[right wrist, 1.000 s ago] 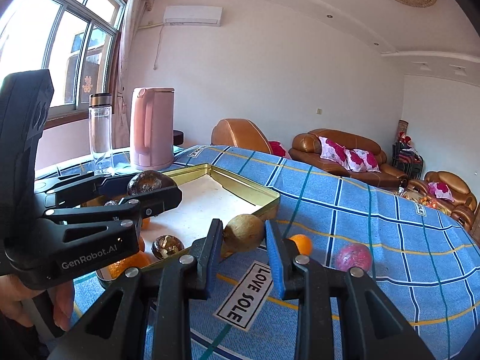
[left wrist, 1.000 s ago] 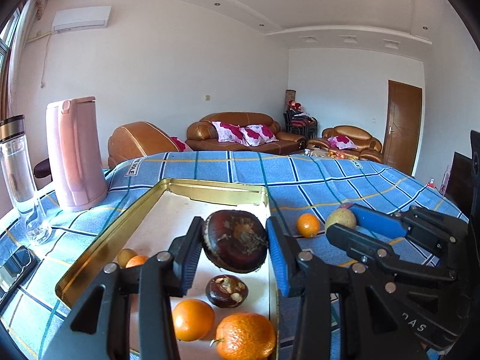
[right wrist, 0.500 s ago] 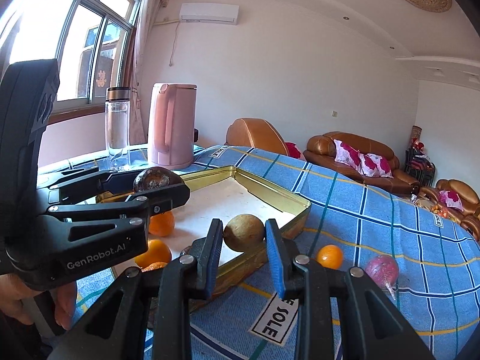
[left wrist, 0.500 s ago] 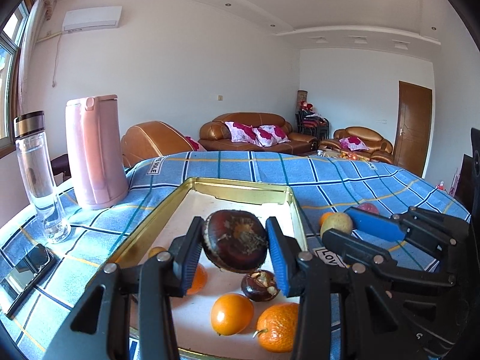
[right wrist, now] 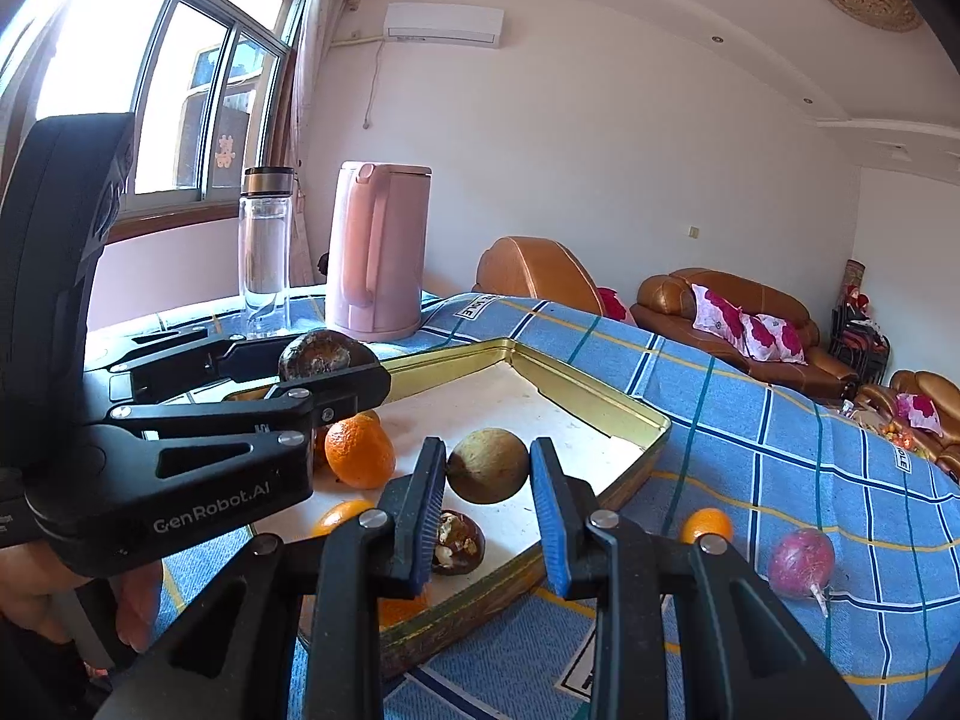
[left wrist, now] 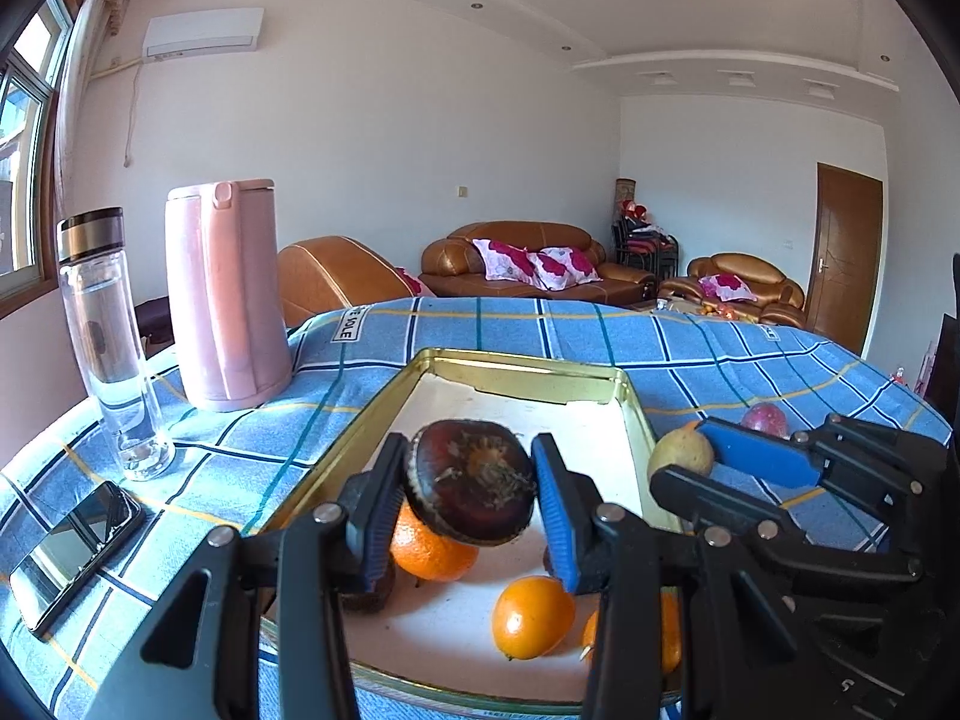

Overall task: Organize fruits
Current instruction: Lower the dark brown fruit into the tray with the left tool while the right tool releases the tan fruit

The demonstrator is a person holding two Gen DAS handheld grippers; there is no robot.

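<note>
While both grippers grip fruit, oranges (left wrist: 531, 617) sit in tray (left wrist: 528, 373).

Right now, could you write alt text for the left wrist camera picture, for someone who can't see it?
The left gripper clamps a dark brown fruit above a gold tray holding oranges, on a blue checked tablecloth. To the right, the right gripper holds a tan fruit. A pink kettle, clear bottle and phone stand left.
</note>
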